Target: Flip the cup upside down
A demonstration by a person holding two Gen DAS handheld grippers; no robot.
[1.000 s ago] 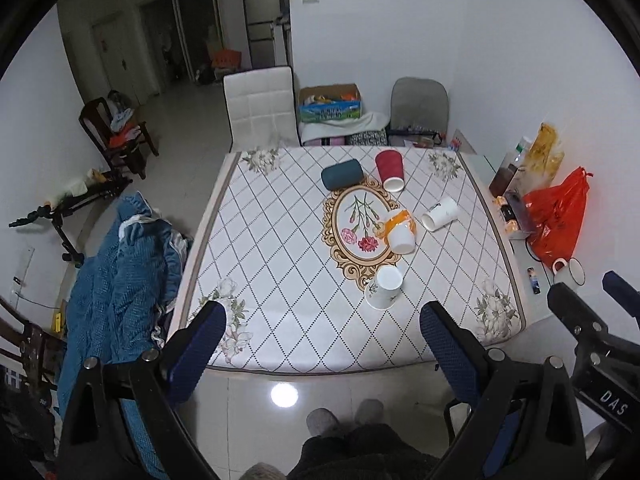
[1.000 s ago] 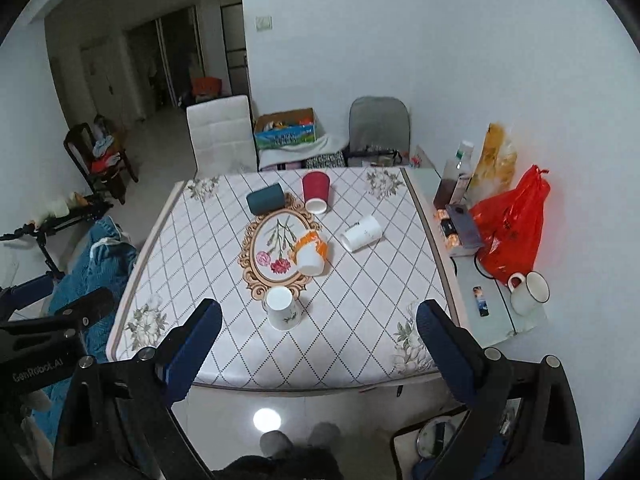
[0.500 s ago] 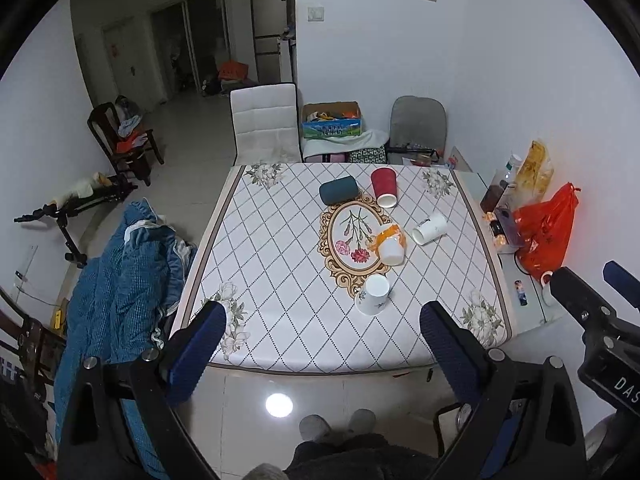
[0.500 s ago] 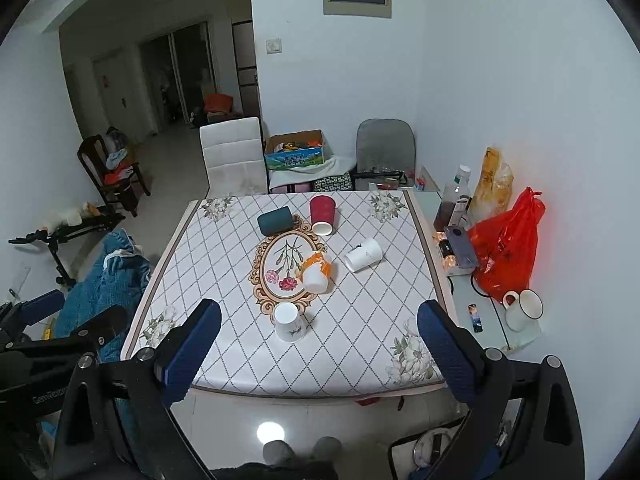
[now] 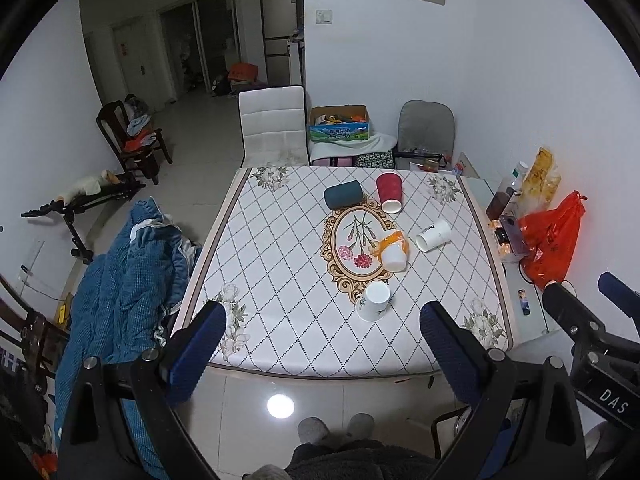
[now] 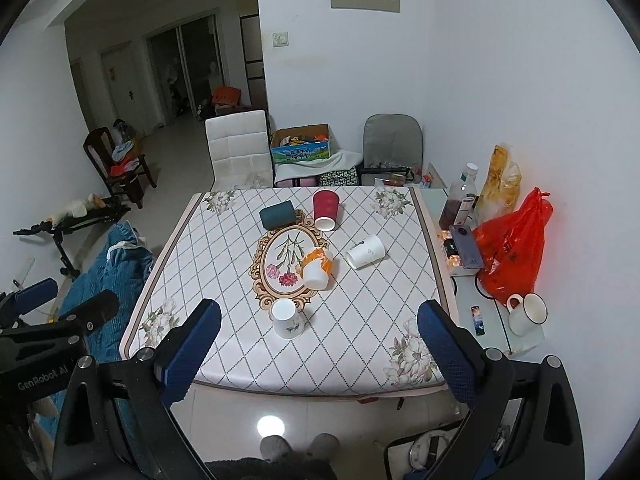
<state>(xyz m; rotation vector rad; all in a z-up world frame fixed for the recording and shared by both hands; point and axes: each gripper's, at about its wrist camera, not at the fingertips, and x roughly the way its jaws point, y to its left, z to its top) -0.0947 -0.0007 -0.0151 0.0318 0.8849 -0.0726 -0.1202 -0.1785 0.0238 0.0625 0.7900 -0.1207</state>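
Observation:
Several cups sit on the patterned table [image 5: 280, 280]. A white floral cup [image 5: 373, 301] [image 6: 286, 318] stands nearest me. An orange-and-white cup [image 5: 393, 249] [image 6: 317, 267], a white cup [image 5: 433, 234] [image 6: 365, 251], a red cup [image 5: 389, 192] [image 6: 326, 210] and a dark teal cup [image 5: 343, 195] [image 6: 277, 214] lie on their sides further back. My left gripper [image 5: 322, 346] and right gripper [image 6: 318, 344] are both open and empty, held high and well back from the table's near edge.
A side shelf [image 6: 500, 320] at the right holds a red bag [image 6: 512, 252], bottles and a white mug [image 6: 526, 314]. A blue blanket [image 5: 120, 280] lies left of the table. A white chair [image 5: 274, 124] and a grey chair [image 5: 426, 128] stand behind it.
Both grippers have pulled back and risen, so the table looks smaller and farther. The cups have not moved. Both grippers stay open.

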